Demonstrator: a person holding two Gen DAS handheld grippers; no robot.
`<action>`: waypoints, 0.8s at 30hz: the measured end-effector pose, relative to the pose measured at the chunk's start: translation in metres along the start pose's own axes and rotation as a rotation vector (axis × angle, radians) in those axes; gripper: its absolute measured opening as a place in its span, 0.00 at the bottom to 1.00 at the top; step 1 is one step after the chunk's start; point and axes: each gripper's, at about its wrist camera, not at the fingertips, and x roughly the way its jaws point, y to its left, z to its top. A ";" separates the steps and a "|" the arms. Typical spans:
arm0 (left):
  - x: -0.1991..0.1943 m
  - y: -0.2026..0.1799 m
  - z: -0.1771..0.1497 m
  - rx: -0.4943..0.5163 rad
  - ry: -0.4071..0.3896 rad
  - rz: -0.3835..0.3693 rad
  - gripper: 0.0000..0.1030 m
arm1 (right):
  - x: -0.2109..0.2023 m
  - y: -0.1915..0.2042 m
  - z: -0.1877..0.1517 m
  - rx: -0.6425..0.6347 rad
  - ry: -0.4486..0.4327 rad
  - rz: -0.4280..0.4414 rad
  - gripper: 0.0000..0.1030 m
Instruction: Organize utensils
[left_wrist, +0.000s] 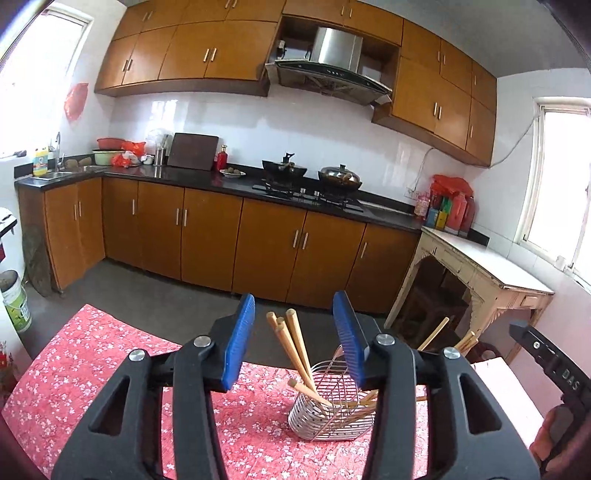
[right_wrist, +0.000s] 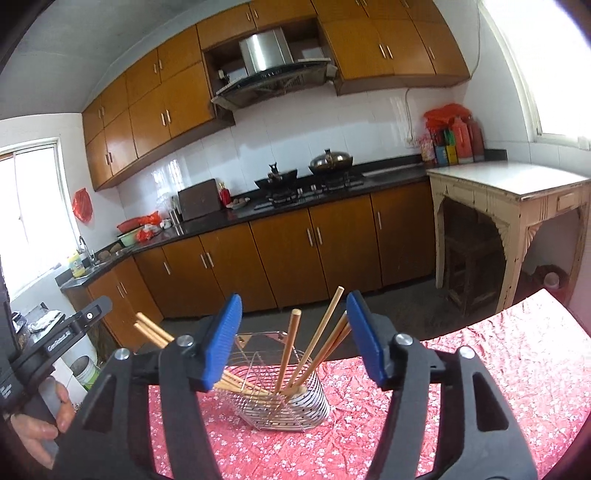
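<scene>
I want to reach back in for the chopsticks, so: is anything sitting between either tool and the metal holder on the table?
Nothing visible does. The left tool and right tool both stand open and empty, with only bare floral tablecloth between them and the metal holder, where the chopsticks lean.

1. "DAS" in pale raised letters stands on the black body of the right gripper (left_wrist: 561, 373), seen in the left wrist view to the right of the jaws; more letters run out of sight.
2. A pale word beginning "Gen" stands on the black body of the left gripper (right_wrist: 62, 338), seen in the right wrist view to the left of the jaws; the remaining letters are too blurred to read.
3. Labels on the bottles (left_wrist: 452, 210) far beyond the jaws are too small to read.
</scene>
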 end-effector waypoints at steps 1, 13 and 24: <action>-0.005 0.001 0.000 -0.001 -0.005 0.000 0.44 | -0.009 0.002 -0.002 -0.006 -0.012 0.003 0.60; -0.063 0.033 -0.048 0.024 -0.010 0.001 0.76 | -0.077 0.015 -0.063 -0.055 -0.043 0.032 0.93; -0.083 0.041 -0.116 0.098 0.027 -0.004 0.98 | -0.092 0.041 -0.134 -0.202 -0.067 -0.056 0.96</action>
